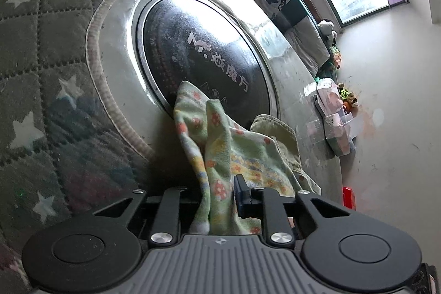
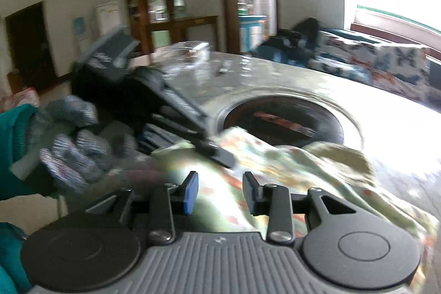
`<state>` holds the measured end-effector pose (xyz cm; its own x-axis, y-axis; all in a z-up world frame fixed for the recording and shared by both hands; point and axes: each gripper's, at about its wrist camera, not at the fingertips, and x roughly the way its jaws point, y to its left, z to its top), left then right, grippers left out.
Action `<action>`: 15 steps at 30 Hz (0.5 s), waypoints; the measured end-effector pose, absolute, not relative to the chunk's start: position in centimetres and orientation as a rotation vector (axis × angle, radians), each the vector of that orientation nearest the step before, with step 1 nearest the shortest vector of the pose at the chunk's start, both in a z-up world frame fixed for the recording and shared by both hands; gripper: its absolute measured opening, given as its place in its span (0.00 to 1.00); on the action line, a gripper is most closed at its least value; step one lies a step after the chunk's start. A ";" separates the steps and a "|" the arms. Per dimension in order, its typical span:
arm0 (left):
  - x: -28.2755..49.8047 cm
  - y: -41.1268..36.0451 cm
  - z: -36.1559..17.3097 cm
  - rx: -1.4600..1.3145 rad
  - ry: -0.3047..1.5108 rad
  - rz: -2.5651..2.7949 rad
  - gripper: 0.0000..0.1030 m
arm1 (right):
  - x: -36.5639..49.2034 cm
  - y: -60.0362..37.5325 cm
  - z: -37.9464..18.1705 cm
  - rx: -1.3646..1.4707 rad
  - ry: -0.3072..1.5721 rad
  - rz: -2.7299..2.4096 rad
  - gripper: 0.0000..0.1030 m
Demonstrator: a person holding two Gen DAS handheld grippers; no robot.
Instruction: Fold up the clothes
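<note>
- Two hand-held grippers over a floral green garment (image 1: 220, 145), heaped on the glossy worktop (image 1: 289, 90) beside its round black inset (image 1: 204, 59).
- Left hand-held gripper (image 1: 217, 200) clamped on a fold of the garment.
- Right hand-held gripper (image 2: 220, 192) parted, nothing pinched, cloth just beyond.
- Gloved hand (image 2: 80, 156) at left.

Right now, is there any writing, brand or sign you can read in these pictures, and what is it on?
"焱魔方", white, after a jagged white logo: on the black round cooktop set in the steel table.
Small white symbols below that line, by the floral cloth: too small to read.
Small white marks at the cooktop's left edge: too small to read.
Blue poster on the far wall, right wrist view: too blurred to read.
</note>
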<state>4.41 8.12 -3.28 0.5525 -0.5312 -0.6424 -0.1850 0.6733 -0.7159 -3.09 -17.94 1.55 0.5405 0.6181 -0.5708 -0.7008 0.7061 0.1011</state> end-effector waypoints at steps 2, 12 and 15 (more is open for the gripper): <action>4.5 8.0 -3.4 -0.841 0.992 -0.236 0.21 | -2.6 -19.5 1.3 -0.116 0.639 0.739 0.33; 4.4 7.5 -3.0 -0.791 0.985 -0.234 0.22 | 0.2 -27.9 -0.5 -0.070 0.653 0.370 0.48; 4.4 7.3 -2.9 -0.775 0.984 -0.234 0.22 | 1.4 -30.4 -1.4 -0.022 0.663 0.273 0.50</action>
<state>4.43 7.33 -2.95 0.5537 -0.5086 -0.6594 -0.1567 0.7141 -0.6823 1.40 -30.37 -1.38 0.7536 0.2431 -0.6107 -0.2572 0.9641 0.0663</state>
